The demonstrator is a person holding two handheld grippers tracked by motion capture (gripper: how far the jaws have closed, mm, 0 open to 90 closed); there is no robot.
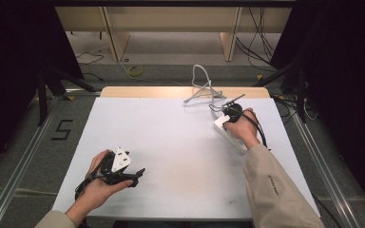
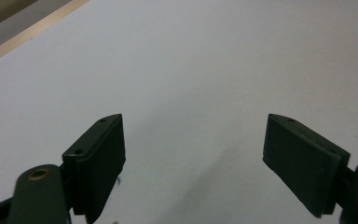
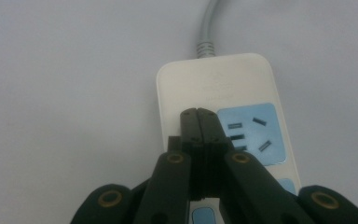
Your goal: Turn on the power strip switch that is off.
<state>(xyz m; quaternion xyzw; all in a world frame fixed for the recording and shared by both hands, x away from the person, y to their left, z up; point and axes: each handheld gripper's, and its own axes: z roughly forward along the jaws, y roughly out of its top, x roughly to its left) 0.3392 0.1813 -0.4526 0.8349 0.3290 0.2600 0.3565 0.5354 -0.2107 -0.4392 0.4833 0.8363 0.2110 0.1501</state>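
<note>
**Right gripper closed over a white power strip**

A person sits at a white table, a two-jaw gripper in each hand. The right gripper has its jaws pressed together w/ nothing between them; the tips sit over the power strip, just beside a blue socket panel. Contact can't be told. The power strip lies at the table's far right, its grey cable looping off the far edge. The left gripper, near the front left, is spread wide over bare tabletop, holding nothing, well apart from the strip.
</note>
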